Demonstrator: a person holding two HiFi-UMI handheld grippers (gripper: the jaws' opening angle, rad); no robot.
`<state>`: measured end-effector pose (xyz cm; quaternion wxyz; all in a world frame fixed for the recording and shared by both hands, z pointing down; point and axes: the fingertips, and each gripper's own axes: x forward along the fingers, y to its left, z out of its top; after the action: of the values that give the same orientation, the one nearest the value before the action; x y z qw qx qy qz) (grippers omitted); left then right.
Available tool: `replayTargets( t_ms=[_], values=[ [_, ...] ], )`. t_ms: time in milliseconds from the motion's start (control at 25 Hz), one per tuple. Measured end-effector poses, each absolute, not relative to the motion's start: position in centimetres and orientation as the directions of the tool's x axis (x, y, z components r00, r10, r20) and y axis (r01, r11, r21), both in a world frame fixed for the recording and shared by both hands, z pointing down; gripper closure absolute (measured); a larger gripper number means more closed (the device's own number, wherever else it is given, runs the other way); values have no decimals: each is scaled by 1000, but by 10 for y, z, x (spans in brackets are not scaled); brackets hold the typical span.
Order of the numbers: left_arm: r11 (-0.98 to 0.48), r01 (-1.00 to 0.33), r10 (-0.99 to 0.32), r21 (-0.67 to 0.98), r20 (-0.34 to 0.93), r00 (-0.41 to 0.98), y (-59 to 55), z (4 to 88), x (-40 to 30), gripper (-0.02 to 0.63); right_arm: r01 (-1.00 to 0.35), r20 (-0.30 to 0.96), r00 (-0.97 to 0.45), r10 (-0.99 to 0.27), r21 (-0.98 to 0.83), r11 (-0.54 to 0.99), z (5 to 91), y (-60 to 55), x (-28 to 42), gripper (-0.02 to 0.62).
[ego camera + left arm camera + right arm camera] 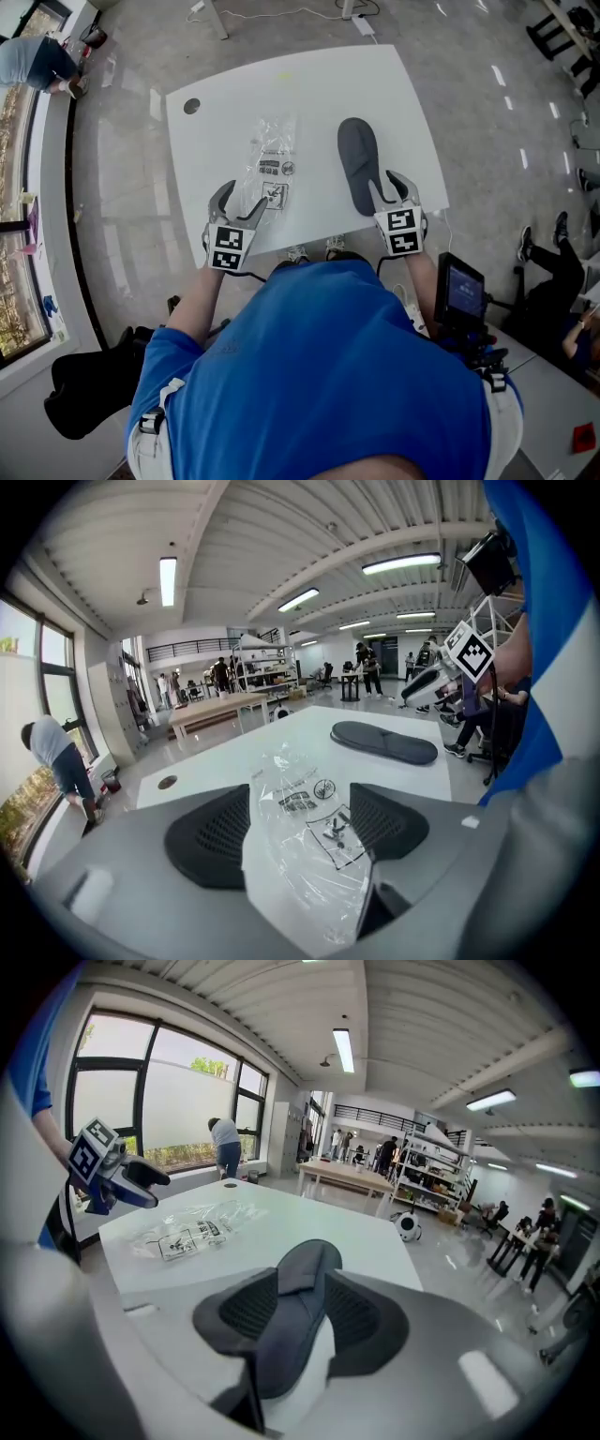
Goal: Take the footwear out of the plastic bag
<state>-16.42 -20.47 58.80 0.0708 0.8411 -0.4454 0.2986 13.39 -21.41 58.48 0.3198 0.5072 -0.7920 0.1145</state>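
A dark grey footwear piece lies flat on the white table, out of the bag. To its left lies the clear plastic bag with black print, flat and apart from it. My left gripper hovers open at the table's near edge; in the left gripper view the bag shows in the gap between its jaws, untouched by the pads. My right gripper is open too, above the footwear's near end, which shows in its gap.
The table has a round hole at its far left corner. A black device with a screen stands at my right, a black chair at my left. A person bends by the window; seated people's legs are at the right.
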Motion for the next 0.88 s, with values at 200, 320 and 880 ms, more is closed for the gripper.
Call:
replayTargets(
  t_ms=[200,320,880],
  values=[
    [-597,-787,-749,-160,462,475,-174,561,-151,406,-879,604,-267,-751,167,447,570,-176,119,448],
    [-584,-793,-773,-173,419,477,-160,546,-138,517,-875,582,-286,-761,165,455,560,-166,113,479],
    [-558,-800,-804,-219,380,457,-47,528,-20,600,-818,462,-468,-753,96,567,530,-68,148,592]
  ],
)
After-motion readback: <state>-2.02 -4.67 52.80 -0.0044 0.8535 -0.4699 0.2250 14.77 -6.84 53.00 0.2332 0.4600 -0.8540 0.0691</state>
